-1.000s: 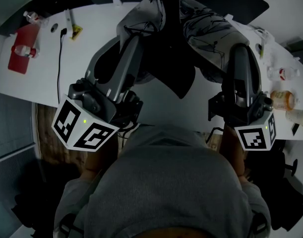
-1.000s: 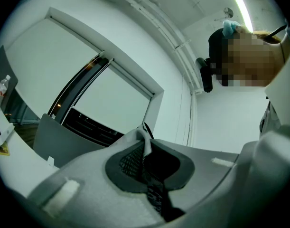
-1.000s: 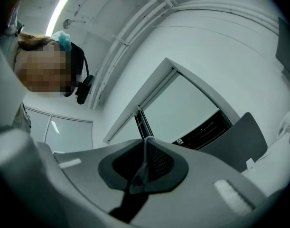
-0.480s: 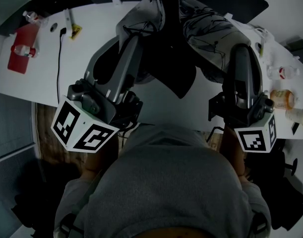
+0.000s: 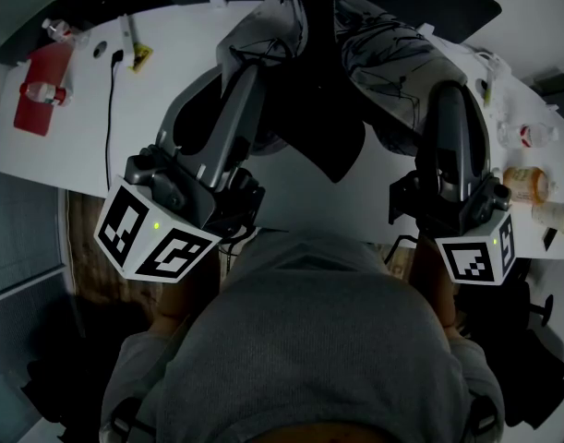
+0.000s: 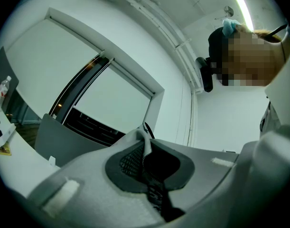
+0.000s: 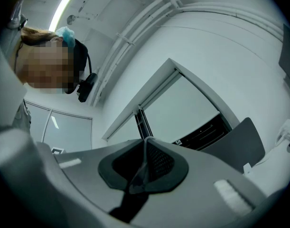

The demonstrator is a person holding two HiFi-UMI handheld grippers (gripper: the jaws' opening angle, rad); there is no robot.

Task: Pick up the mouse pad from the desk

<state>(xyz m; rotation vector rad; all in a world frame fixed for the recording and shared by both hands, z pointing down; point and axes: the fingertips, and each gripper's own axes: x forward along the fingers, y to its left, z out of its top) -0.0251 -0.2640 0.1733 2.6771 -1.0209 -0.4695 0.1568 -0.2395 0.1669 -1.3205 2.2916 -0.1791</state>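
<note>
Grip is tight on both sides: the left gripper (image 6: 145, 144) and right gripper (image 7: 145, 146) each pinch a thin edge of the mouse pad (image 5: 383, 53), plain only in their own views. The head view shows the pad hanging folded between them above the desk (image 5: 78, 146), its folds hiding both fingertips.

top of mouse pad (image 5: 392, 58) cut by frame edge, orange bottle (image 5: 526, 185) label unreadably small
</note>
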